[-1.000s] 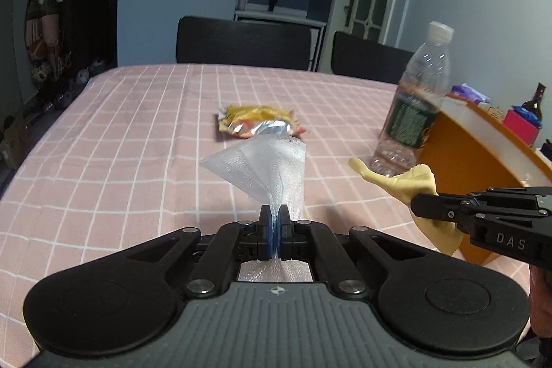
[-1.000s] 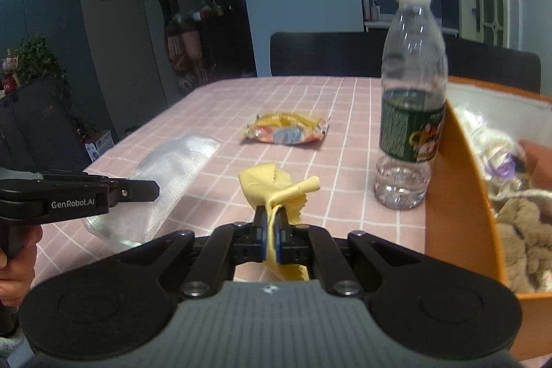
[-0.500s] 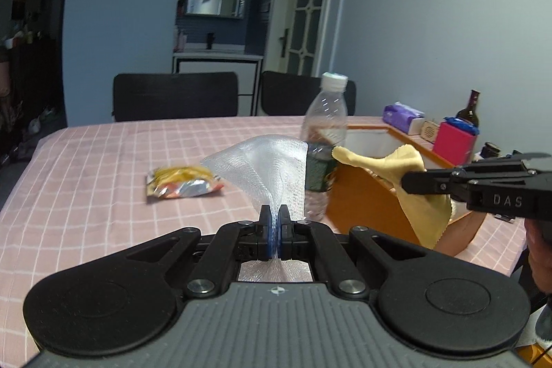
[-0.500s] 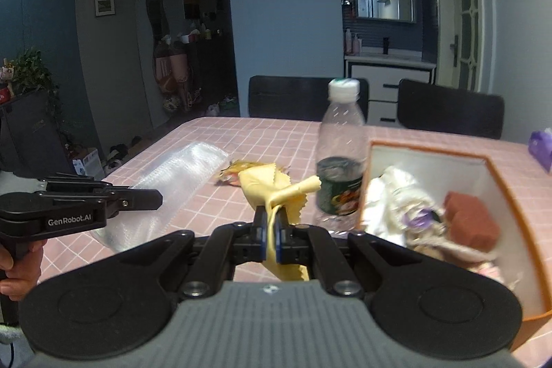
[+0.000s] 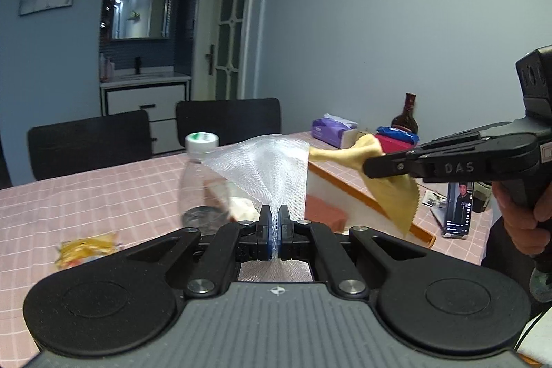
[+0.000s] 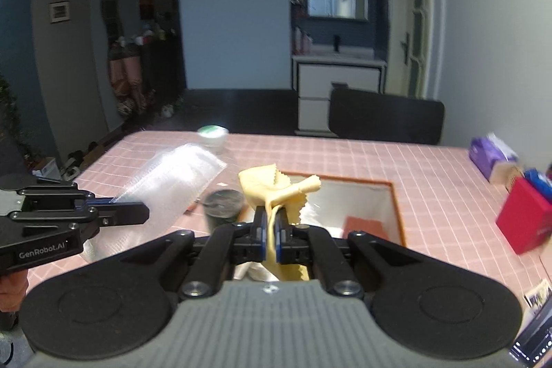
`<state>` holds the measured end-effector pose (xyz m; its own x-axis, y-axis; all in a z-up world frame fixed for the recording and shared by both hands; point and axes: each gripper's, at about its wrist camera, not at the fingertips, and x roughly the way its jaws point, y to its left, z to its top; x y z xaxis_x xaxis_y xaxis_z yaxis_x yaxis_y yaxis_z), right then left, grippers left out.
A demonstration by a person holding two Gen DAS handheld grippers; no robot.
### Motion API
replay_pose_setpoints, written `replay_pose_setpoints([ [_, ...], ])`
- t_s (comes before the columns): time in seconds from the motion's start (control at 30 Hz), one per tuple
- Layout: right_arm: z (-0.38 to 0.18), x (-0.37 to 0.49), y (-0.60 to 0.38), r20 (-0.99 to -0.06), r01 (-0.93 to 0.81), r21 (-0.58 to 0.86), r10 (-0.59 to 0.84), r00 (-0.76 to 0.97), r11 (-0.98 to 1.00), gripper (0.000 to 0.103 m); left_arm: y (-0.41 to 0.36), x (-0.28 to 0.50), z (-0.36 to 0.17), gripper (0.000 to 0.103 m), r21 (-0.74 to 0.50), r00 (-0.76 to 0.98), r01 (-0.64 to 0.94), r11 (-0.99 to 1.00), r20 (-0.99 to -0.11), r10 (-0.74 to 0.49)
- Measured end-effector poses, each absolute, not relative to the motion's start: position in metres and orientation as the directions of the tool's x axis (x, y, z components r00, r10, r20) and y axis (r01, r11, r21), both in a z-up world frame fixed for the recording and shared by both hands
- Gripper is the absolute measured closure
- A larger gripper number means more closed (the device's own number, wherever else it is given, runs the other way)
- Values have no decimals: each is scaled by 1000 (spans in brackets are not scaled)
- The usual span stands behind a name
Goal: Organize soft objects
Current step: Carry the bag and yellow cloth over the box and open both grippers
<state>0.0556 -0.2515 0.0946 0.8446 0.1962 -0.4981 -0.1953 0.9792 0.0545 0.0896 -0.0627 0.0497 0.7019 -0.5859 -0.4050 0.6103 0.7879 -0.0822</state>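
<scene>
Left hand-held gripper: black, two-fingered, jaws closed on a clear, fine-textured plastic bag that fans upward from the pinch, held in the air above the table. From the right wrist view the same gripper enters from the left edge, the bag spread flat beyond its tip.

Right hand-held gripper: black, two-fingered, jaws clamped on a soft yellow cloth with zigzag-cut edges, bunched above the pinch and hanging below it. From the left wrist view this gripper reaches in from the right, a person's hand on its grip, the cloth draped from its tip.

Orange-walled storage box with white lining: stands on the table directly beneath and beyond the yellow cloth; a reddish-brown block lies inside.

Table with pink checked cloth: carries the box and the items below.

Clear plastic water bottle with white cap: upright, just left of the box, blurred.

Yellow foil snack packet: flat on the table, left of the bottle.

Purple tissue pack, red box, dark glass bottle: on the table's right side, apart from the orange box.
</scene>
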Motion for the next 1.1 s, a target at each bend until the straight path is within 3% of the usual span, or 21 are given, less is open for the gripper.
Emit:
replay_pose_setpoints([
  [0.47, 25, 102, -300, -647, -115, 189, 212, 733, 975, 101, -149, 146, -10, 101, -33, 566, 648, 761, -648, -510],
  [0.83, -7, 120, -302, -749, -126, 275, 295, 593, 953, 97, -169, 147, -27, 94, 48, 551, 644, 764, -722, -419],
  [1.0, -16, 121, -296, -776, -132, 249, 279, 566, 959, 91, -177, 144, -30, 71, 107, 584, 634, 766, -716, -383],
  [1.1, -15, 119, -295, -776, -142, 236, 274, 568, 961, 76, -176, 143, -26, 58, 112, 597, 625, 772, -706, -380],
])
